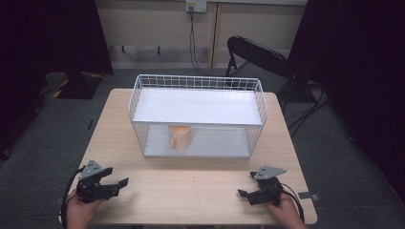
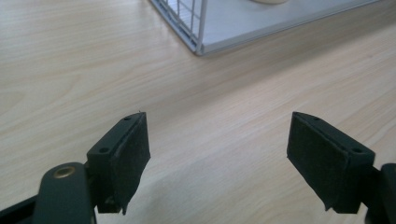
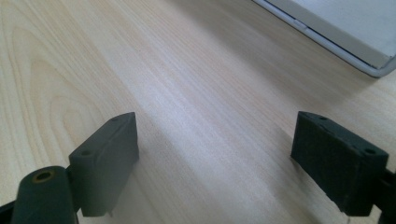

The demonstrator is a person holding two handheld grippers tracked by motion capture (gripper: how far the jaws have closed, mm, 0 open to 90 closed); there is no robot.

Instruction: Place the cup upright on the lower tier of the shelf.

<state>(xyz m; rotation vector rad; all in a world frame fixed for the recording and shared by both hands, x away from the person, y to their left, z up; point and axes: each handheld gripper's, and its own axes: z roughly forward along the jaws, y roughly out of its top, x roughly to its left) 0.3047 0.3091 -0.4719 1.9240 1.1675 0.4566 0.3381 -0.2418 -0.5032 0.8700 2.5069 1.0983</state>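
Both grippers (image 1: 119,183) (image 1: 244,192) agape (nothing held)

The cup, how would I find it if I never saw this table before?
Start at the wooden table and look for the white wire rack standing in its middle. The rack has two shelves; look under the top one, on the lower shelf toward the left. The cup is the small peach-coloured thing there, the only coloured thing among all that white.
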